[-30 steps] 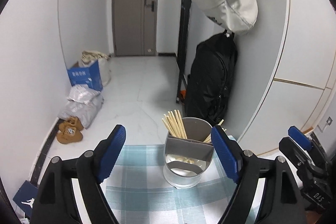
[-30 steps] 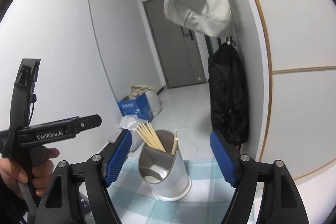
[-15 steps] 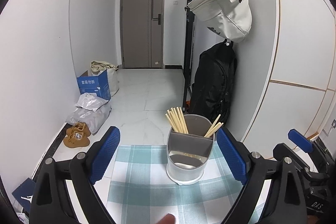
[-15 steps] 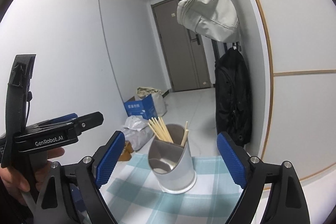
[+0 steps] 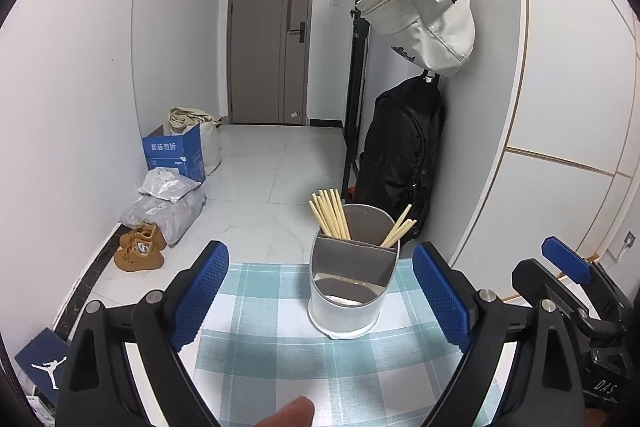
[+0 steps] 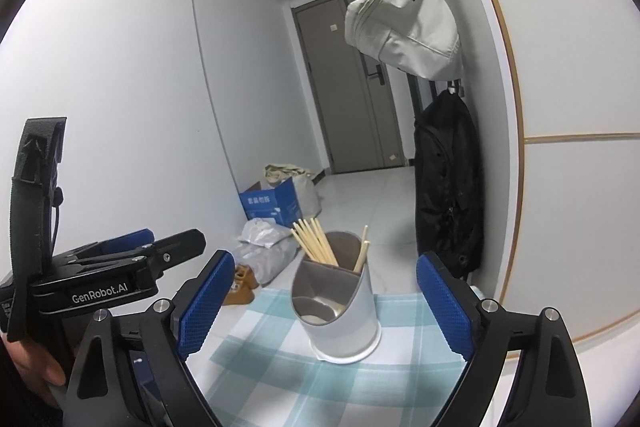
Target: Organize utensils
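A grey-and-white divided utensil holder (image 5: 348,291) (image 6: 340,315) stands upright on a blue-and-white check cloth (image 5: 280,347) (image 6: 276,367). Wooden chopsticks (image 5: 330,217) (image 6: 314,241) stick up from its back compartments, and something shiny lies low in the front one. My left gripper (image 5: 320,267) is open a little short of the holder, with nothing touching its blue pads. The jaws of my right gripper (image 6: 324,279) are opening, and the holder stands ahead of them untouched. Each gripper shows at the edge of the other's view: the right gripper (image 5: 568,263) and the left gripper (image 6: 132,255).
A black backpack (image 5: 400,155) and a beige bag (image 5: 424,15) hang on the wall just behind the holder. Beyond the table's far edge lie a blue box (image 5: 174,155), plastic bags (image 5: 168,199) and brown shoes (image 5: 140,251) on the floor. A fingertip (image 5: 288,411) shows at the bottom.
Both grippers' jaws have spread wider and both have drawn back a little from the holder. A fingertip has come into the bottom of the left wrist view.
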The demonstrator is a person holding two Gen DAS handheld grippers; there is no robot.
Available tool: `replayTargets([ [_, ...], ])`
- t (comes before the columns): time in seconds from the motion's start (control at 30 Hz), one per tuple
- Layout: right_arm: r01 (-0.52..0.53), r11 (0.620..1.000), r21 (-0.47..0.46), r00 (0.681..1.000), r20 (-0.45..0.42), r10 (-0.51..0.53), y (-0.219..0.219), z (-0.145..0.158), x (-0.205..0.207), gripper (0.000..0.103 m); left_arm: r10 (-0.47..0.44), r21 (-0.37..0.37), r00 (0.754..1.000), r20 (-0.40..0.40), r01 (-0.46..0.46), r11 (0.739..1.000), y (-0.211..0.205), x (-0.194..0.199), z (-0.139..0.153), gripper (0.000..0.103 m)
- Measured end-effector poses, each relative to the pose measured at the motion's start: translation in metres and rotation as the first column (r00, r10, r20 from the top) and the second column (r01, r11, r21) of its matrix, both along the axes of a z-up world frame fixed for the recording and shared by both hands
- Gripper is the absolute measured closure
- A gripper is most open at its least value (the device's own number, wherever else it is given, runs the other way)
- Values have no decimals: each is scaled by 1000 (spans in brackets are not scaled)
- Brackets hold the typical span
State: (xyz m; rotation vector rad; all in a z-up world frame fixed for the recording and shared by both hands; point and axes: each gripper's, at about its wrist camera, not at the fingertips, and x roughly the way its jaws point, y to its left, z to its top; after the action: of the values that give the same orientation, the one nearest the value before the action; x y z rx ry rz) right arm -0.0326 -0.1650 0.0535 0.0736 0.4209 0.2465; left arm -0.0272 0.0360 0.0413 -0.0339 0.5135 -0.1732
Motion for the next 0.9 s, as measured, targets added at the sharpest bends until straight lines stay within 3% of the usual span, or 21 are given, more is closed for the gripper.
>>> replayTargets([
  [0.9, 18, 1000, -6, 1000, 0, -18, -3, -1, -7, 8, 17, 5, 999, -33, -17, 1000, 0, 0, -11, 12],
])
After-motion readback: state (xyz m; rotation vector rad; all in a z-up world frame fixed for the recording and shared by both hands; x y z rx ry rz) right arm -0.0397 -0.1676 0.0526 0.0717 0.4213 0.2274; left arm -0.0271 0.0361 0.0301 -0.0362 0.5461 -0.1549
